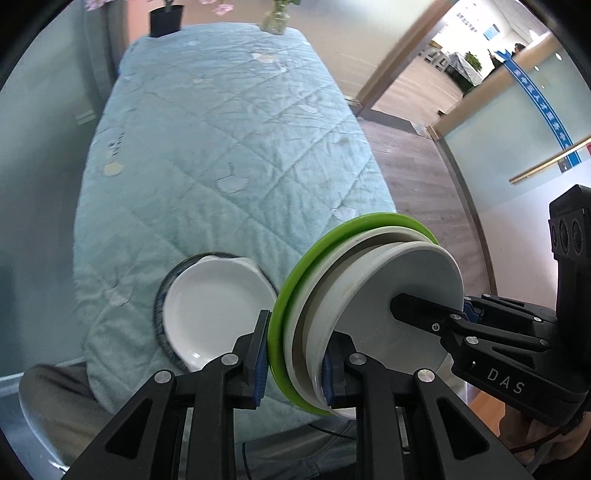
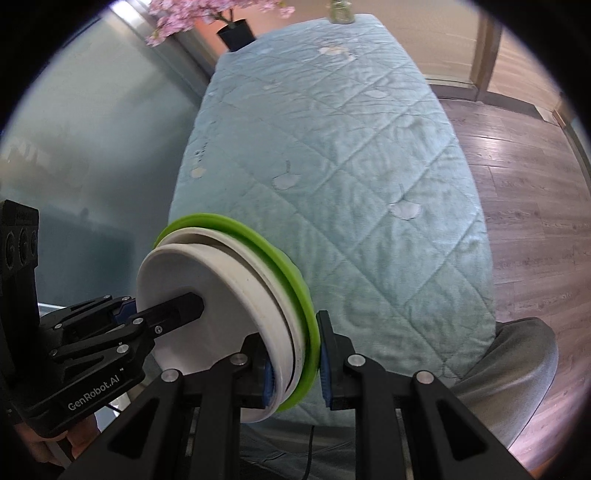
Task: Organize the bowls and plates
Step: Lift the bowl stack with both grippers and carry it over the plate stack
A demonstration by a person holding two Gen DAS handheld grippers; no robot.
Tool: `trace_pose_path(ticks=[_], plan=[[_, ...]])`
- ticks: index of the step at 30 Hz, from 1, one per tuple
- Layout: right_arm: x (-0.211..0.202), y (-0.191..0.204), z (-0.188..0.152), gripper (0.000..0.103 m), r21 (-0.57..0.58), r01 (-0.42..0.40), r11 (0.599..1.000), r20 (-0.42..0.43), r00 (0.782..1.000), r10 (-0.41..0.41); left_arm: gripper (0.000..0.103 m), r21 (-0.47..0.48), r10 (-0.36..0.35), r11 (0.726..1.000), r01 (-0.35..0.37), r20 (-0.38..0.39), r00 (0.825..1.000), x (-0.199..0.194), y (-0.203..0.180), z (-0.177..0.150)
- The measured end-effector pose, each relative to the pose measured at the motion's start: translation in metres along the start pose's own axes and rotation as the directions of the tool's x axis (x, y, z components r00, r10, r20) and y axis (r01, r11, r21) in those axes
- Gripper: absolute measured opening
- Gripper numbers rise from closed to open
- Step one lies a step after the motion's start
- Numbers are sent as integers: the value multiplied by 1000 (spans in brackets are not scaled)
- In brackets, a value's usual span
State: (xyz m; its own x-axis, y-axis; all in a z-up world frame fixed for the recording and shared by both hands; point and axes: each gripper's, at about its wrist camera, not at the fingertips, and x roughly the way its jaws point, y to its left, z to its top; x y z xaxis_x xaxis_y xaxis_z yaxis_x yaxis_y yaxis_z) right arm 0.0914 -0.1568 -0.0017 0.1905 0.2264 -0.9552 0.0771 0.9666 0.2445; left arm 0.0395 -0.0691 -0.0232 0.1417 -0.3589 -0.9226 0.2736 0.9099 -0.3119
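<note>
A stack of a green plate (image 1: 295,273) and white plates (image 1: 402,295) is held on edge above the near end of the table. My left gripper (image 1: 295,363) is shut on the stack's rim at one side. My right gripper (image 2: 295,363) is shut on the rim at the opposite side; the stack (image 2: 221,280) also shows in the right wrist view. The right gripper's fingers (image 1: 421,310) show in the left wrist view, and the left gripper's fingers (image 2: 177,306) show in the right wrist view. A white bowl (image 1: 218,310) sits in a dark-rimmed plate (image 1: 160,295) on the table.
The table wears a light blue quilted cloth (image 1: 221,140). A black flower pot (image 1: 166,20) and a glass vase (image 1: 275,18) stand at its far end. Wood floor (image 2: 528,206) lies to the right. A grey chair (image 2: 517,362) is at the near corner.
</note>
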Motion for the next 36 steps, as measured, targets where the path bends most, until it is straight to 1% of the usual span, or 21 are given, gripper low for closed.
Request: trace_pose_path(ticks=[7, 11, 16, 18, 22, 28, 33, 36], plan=[[23, 35, -3, 18, -33, -10, 999, -47, 999, 9, 19, -69, 18, 997, -20, -23, 1000, -6, 43, -16], [47, 50, -4, 19, -37, -15, 999, -88, 996, 12, 19, -103, 34, 994, -38, -49, 998, 4, 67, -20], [79, 62, -1, 19, -36, -13, 999, -146, 989, 8, 19, -145, 27, 989, -40, -90, 996, 30, 95, -22], [94, 62, 1, 19, -33, -23, 999, -176, 984, 17, 19, -158, 27, 987, -44, -107, 994, 42, 105, -22], [118, 61, 4, 19, -21, -10, 1000, -214, 977, 5, 19, -184, 12, 982, -39, -144, 990, 67, 119, -20], [144, 52, 11, 20, -3, 17, 1000, -244, 970, -18, 19, -201, -1, 979, -36, -179, 984, 98, 127, -14], [169, 40, 15, 22, 28, 10, 1000, -274, 962, -2, 19, -213, 6, 976, -53, -216, 976, 122, 130, -11], [179, 40, 16, 23, 20, 21, 1000, -275, 961, -15, 19, -223, 7, 973, -59, -224, 974, 131, 132, -11]])
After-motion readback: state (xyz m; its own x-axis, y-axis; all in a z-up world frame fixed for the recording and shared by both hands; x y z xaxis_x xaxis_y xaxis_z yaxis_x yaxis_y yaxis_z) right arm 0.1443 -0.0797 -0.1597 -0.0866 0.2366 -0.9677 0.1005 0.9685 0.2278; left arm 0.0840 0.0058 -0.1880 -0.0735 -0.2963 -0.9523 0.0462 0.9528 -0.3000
